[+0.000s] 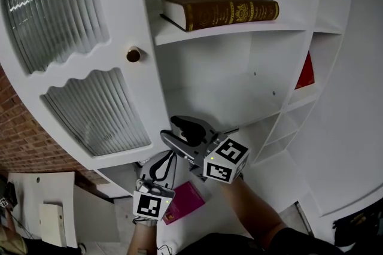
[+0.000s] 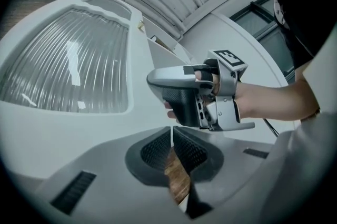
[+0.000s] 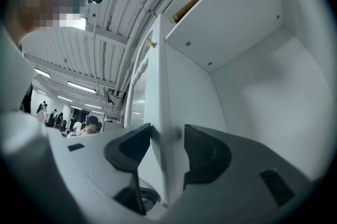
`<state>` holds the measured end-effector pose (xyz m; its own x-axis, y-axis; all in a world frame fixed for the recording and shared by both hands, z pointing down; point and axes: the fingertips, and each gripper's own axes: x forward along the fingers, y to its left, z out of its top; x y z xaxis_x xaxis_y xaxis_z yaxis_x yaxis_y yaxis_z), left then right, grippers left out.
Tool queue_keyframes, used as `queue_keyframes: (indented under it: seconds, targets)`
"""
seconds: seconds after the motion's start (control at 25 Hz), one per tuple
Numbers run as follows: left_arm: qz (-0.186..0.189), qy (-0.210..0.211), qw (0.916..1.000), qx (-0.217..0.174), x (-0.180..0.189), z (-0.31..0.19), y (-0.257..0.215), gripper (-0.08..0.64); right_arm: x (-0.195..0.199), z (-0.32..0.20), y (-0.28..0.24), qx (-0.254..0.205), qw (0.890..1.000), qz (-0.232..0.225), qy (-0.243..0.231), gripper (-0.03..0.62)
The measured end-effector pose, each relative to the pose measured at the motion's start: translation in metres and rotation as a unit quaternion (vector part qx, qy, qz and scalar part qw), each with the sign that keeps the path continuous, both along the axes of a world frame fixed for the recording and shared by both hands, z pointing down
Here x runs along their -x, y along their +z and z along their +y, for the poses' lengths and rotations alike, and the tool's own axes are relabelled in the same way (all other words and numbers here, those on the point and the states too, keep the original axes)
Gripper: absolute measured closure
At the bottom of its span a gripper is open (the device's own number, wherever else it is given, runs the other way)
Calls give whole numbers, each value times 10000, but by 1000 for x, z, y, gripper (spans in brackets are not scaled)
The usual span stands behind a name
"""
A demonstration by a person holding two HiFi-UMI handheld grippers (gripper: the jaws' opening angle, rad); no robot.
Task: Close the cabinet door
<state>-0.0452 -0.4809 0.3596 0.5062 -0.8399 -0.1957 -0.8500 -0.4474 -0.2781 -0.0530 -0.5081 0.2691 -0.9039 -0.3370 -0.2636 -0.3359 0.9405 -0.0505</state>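
The white cabinet door [image 1: 78, 104] stands swung open at the left, with ribbed glass panels [image 2: 68, 70] and a brass knob [image 1: 133, 55]. My right gripper [image 1: 184, 128] is at the door's lower free edge. In the right gripper view its jaws [image 3: 167, 139] straddle that door edge [image 3: 158, 86]: the left pad lies against it and a small gap shows at the right pad, so it is open. My left gripper [image 1: 163, 163] hangs just below and left of the right one, shut [image 2: 171, 132] with nothing between its pads, facing the door's panel.
Inside the cabinet a brown book [image 1: 221, 7] lies on an upper shelf and a red book [image 1: 306, 73] stands at the right. A pink object [image 1: 185, 201] lies low down beneath the grippers. A brick wall [image 1: 24, 146] is behind the door. People [image 3: 89, 124] are far off.
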Motion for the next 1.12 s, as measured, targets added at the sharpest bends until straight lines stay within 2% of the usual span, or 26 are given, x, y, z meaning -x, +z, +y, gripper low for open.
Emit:
queue_keyframes:
  seconds: [0.4,0.56,0.84,1.12]
  targets:
    - [-74,-54,10000,15,-4,-3,1,537,0,-2,2,14,10000,-18,20,383]
    - [43,-217,9997,131,5,0,1,537,-1,-1,2,81,9999,-16,125,385]
    - [138,-341,9989,295,18,11,3,537,-1,3,6,102,9988,110,471,417]
    - [46,-409,9984,383,26,30,9,537,-11,13,14,100,9936,186,1108,495]
